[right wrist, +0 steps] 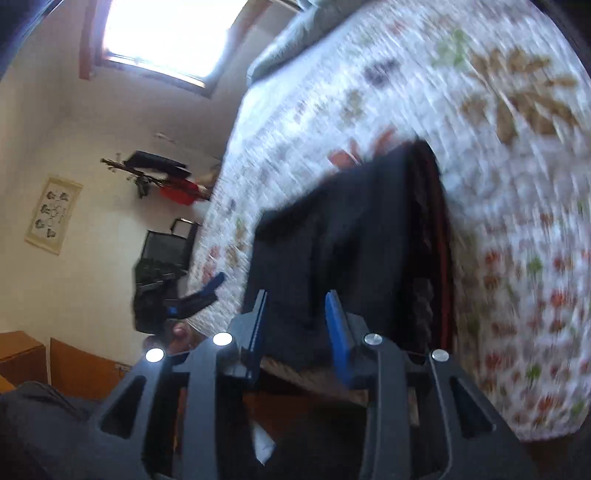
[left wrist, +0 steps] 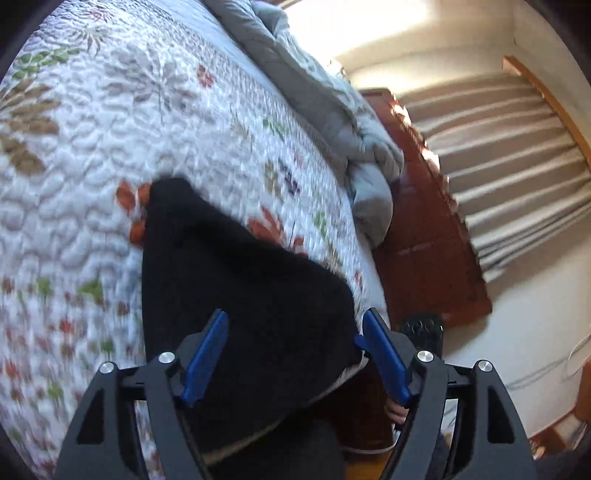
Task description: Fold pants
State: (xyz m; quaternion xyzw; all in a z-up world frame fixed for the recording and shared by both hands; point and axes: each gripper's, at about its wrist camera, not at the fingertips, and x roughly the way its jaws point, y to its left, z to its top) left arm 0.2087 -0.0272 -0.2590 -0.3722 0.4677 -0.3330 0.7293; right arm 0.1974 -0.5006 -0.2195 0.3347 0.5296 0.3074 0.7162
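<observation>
The black pants (left wrist: pixel 236 280) lie folded on the floral quilt (left wrist: pixel 110 147), near the bed's edge. My left gripper (left wrist: pixel 295 321) is open, its blue fingers wide apart above the near end of the pants, holding nothing. In the right wrist view the pants (right wrist: pixel 343 236) show as a folded black stack with a dark red stripe along the right side. My right gripper (right wrist: pixel 299 299) is open over their near edge, empty. The left gripper (right wrist: pixel 207 291) shows at the left of that view, off the bed's side.
A grey duvet (left wrist: pixel 332 122) is bunched along the far edge of the bed. Beyond it are a red-brown wooden bed frame (left wrist: pixel 421 229) and a staircase (left wrist: pixel 517 155). The right wrist view shows a window (right wrist: pixel 166 33), a wall picture (right wrist: pixel 53 216) and dark furniture (right wrist: pixel 162 258).
</observation>
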